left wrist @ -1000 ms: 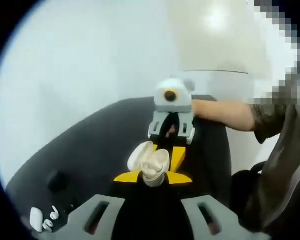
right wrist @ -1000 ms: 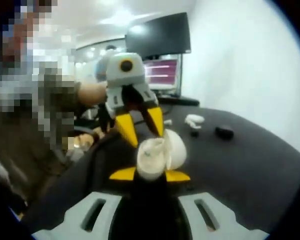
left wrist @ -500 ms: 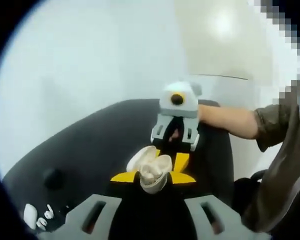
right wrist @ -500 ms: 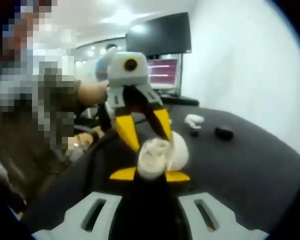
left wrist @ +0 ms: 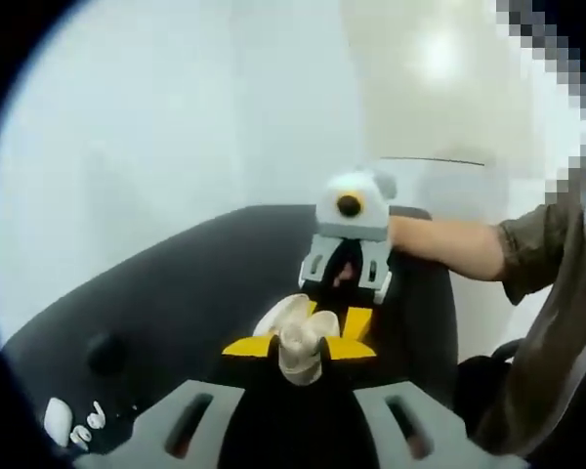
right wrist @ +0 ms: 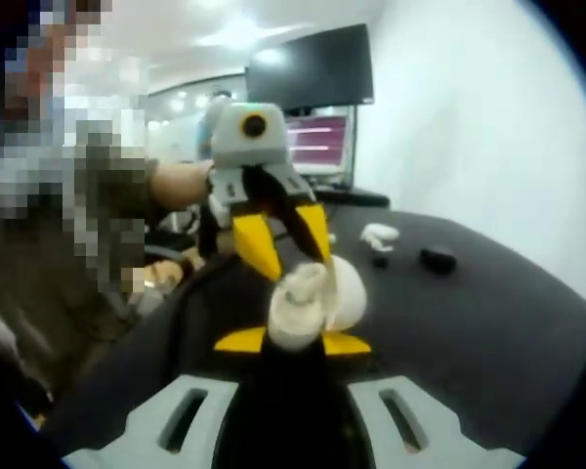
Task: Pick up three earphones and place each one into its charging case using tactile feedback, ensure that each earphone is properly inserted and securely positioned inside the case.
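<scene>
A white charging case (right wrist: pixel 298 315) with its lid (right wrist: pixel 347 291) swung open sits between the yellow-tipped jaws of my right gripper (right wrist: pixel 293 342), which is shut on it above the black table (right wrist: pixel 488 322). My left gripper (right wrist: pixel 293 264) faces it from above, its yellow fingers (right wrist: pixel 257 246) spread apart, the tips at the case's open top. In the left gripper view the same case (left wrist: pixel 298 342) stands just past my left gripper (left wrist: pixel 300 347), with the right gripper (left wrist: pixel 332 322) behind it. What lies inside the case is too blurred to tell.
Another white case (left wrist: pixel 57 420) and loose earphones (left wrist: pixel 88 422) lie on the table (left wrist: pixel 176 283), near a dark object (left wrist: pixel 105 352). The right gripper view has a white case (right wrist: pixel 379 234) and a black item (right wrist: pixel 438 259) at the far side, and monitors (right wrist: pixel 313 68) behind. A person's forearm (left wrist: pixel 449 244) holds the right gripper.
The left gripper's tips have come down a little closer onto the case's open top. In the left gripper view the case has turned and its lid looks flatter. The right gripper keeps its hold.
</scene>
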A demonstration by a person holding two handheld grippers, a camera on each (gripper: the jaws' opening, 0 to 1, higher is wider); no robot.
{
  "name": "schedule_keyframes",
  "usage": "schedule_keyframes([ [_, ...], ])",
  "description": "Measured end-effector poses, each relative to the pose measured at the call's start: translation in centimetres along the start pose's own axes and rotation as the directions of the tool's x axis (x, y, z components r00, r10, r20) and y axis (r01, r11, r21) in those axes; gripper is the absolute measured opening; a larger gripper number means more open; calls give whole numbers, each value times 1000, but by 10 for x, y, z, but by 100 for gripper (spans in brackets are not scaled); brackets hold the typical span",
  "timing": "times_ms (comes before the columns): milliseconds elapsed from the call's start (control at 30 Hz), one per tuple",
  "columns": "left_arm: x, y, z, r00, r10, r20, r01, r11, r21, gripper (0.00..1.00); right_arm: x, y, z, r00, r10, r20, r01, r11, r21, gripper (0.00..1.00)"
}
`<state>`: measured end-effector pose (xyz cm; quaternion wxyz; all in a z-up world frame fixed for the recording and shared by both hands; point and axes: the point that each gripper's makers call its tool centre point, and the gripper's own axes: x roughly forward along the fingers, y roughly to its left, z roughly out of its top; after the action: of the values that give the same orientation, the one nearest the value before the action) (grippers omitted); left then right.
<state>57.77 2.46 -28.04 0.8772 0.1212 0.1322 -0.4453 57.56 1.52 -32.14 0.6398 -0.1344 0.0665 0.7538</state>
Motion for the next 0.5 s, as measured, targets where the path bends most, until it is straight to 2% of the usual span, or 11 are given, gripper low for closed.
schedule_keyframes([
  [333,-7,-1,3,1000,0,22,0,1000,3,10,0,1,0,1000,0,1,0,1000,-1,20],
  [500,-13,-1,-4,1000,-7,7,7,1000,4,9,0,1,0,1000,1,1,-1,1000,0,20],
])
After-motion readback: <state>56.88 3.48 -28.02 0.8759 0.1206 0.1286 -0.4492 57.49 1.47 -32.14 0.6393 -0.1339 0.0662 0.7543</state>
